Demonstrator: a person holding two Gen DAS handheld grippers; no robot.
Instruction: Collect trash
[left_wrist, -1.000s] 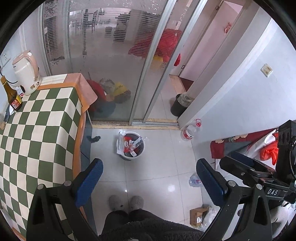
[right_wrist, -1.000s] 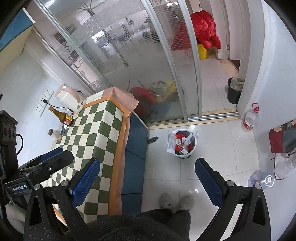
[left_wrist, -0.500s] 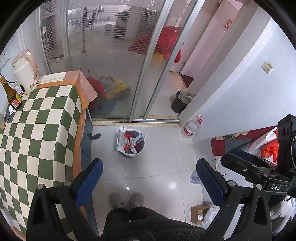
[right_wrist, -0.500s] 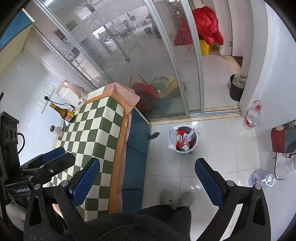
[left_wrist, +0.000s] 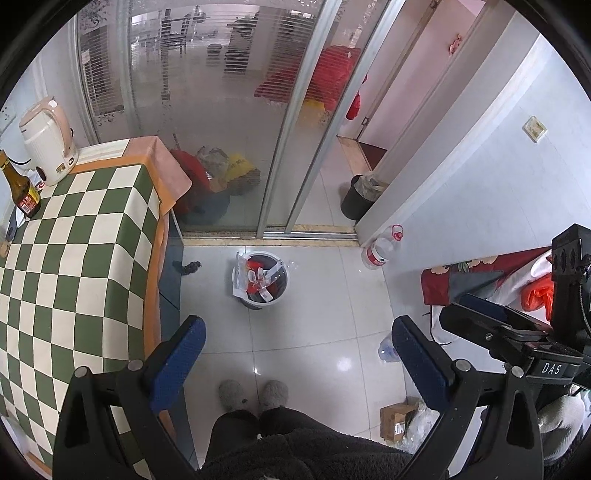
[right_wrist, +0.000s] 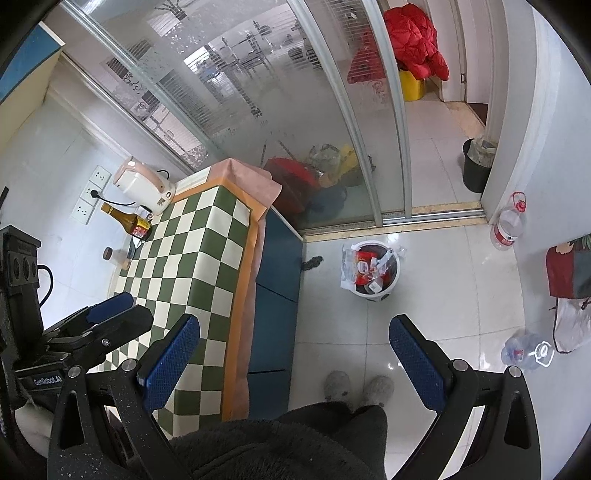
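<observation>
A small white trash bin (left_wrist: 261, 279) full of red and clear wrappers stands on the tiled floor in front of the glass sliding door; it also shows in the right wrist view (right_wrist: 371, 272). My left gripper (left_wrist: 295, 345) is open and empty, held high above the floor. My right gripper (right_wrist: 294, 341) is open and empty, also high up. A crushed clear plastic bottle (right_wrist: 524, 349) lies on the floor at right; in the left wrist view (left_wrist: 388, 349) it is partly hidden behind a finger. A small cardboard box (left_wrist: 397, 421) lies beside clear plastic.
A table with a green checked cloth (left_wrist: 74, 258) holds a kettle (left_wrist: 46, 144) and a brown bottle (left_wrist: 22, 188). A large water jug (left_wrist: 382, 247) and a black bin (left_wrist: 360, 197) stand by the wall. My slippered feet (left_wrist: 253, 395) are below.
Both views have drifted slightly, so the bin and table sit a little higher in frame. Both grippers stay open and empty.
</observation>
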